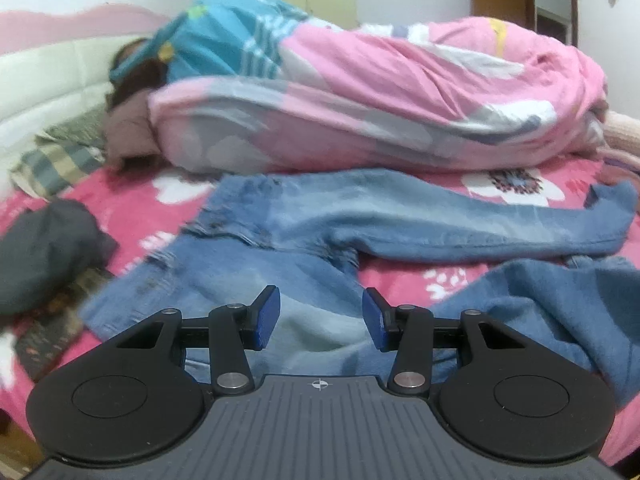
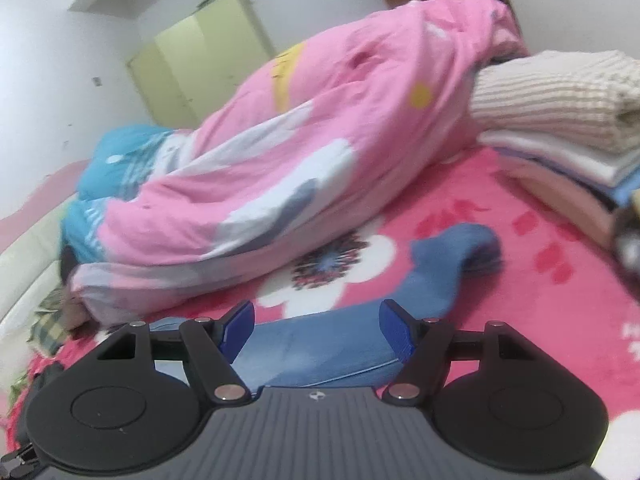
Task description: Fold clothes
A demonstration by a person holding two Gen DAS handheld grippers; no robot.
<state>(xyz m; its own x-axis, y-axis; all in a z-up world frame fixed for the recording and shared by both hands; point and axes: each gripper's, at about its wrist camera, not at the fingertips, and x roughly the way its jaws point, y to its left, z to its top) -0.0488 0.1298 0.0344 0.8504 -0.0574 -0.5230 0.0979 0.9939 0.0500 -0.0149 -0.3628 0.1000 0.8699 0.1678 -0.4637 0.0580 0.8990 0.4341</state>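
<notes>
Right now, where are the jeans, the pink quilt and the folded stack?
jeans (image 1: 420, 216): left wrist view, upper leg.
pink quilt (image 2: 320, 152): right wrist view, middle of its bulk.
folded stack (image 2: 560, 112): right wrist view, striped top piece.

You have one pair of blue jeans (image 1: 320, 232) spread on one pink flowered bed sheet (image 1: 152, 216). One rolled pink quilt (image 1: 400, 112) lies at the far side. One dark garment (image 1: 44, 252) sits at the near left. One stack of folded clothes (image 2: 560, 120) sits at the far right, holding several pieces, too blurred to count.
</notes>
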